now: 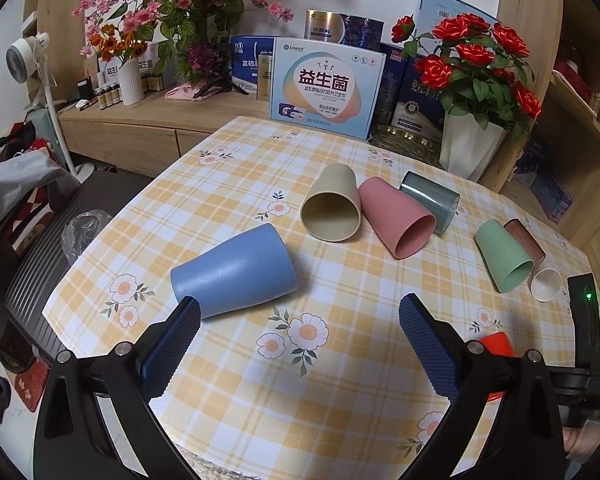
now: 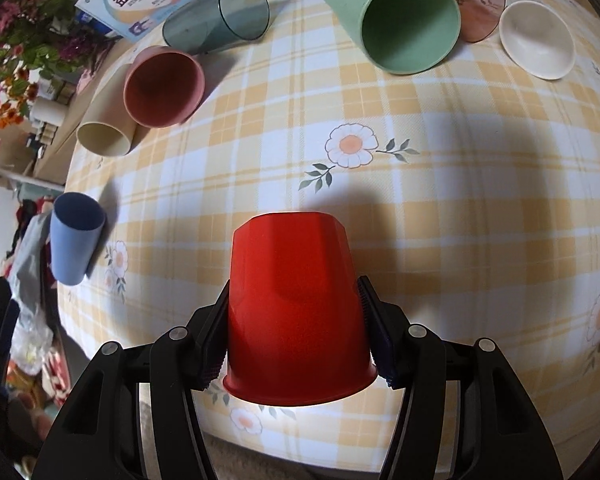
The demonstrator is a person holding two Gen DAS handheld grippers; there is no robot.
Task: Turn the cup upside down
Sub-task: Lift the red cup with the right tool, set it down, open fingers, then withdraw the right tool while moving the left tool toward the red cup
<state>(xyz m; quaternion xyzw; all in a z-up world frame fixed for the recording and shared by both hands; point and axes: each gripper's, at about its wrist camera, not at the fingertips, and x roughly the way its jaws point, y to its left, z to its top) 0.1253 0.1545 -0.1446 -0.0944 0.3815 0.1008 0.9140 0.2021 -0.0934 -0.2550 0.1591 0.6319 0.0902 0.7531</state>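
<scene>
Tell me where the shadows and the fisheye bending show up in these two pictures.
Right wrist view: a broad soft shadow darkens the tablecloth beyond the red cup, and the plaid lines bulge outward. Left wrist view: even light, the table edge curves, black corners vignette.

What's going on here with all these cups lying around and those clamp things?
A person is working with two hand-held grippers. The right gripper is clamped on a red plastic cup, held mouth-down, rim at or just above the yellow checked tablecloth. The left gripper is open and empty, close to a blue plastic cup lying on its side. Beige, pink, grey see-through, green and brown see-through cups also lie tipped over.
</scene>
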